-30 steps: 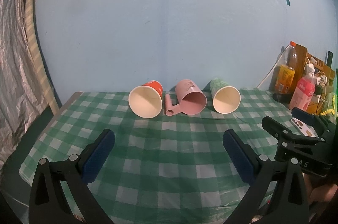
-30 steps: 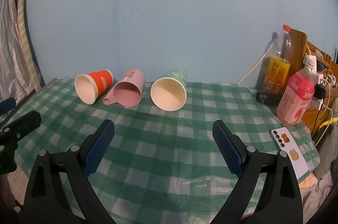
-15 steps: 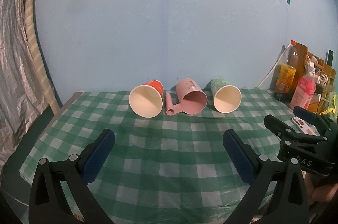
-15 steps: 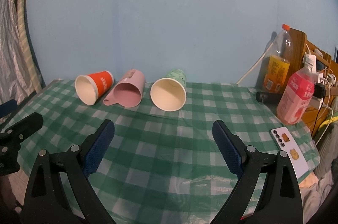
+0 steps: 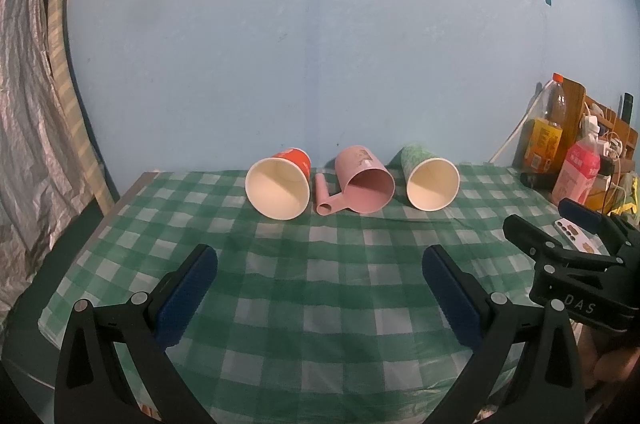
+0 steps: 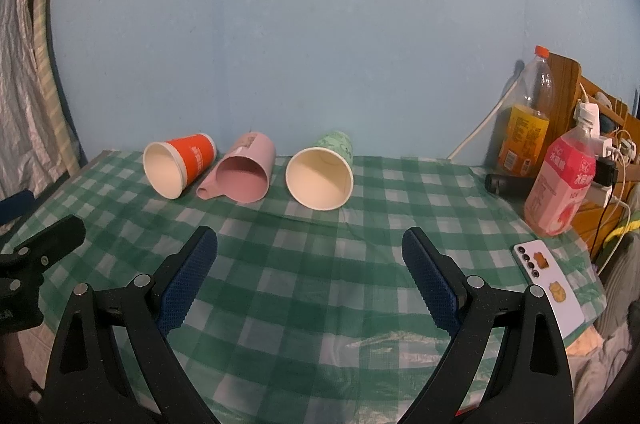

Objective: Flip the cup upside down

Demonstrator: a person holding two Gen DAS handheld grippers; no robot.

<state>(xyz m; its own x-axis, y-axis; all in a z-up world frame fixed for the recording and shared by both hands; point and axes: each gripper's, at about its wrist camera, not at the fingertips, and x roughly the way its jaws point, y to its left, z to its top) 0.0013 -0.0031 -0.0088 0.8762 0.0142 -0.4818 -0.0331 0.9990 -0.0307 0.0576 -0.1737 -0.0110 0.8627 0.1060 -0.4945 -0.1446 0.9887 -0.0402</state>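
Three cups lie on their sides in a row at the back of the green checked table (image 5: pixel 320 284), mouths toward me: a red paper cup (image 5: pixel 280 186) (image 6: pixel 176 168), a pink handled cup (image 5: pixel 362 180) (image 6: pixel 242 174) and a green paper cup (image 5: pixel 430 180) (image 6: pixel 322 174). My left gripper (image 5: pixel 320 256) is open and empty, well short of the cups. My right gripper (image 6: pixel 310 240) is open and empty, in front of the green cup; it also shows at the right of the left wrist view (image 5: pixel 560 224).
At the table's right end stand an orange drink bottle (image 6: pixel 526 116), a pink drink bottle (image 6: pixel 560 184), a black cylinder (image 6: pixel 508 184), a wooden rack with cables (image 6: pixel 600 128) and a white phone (image 6: pixel 548 276). A silvery curtain (image 5: pixel 28 112) hangs on the left. A blue wall stands behind.
Both grippers have drifted slightly; the right gripper sits a little lower and further right in the left wrist view. The cups have not moved.
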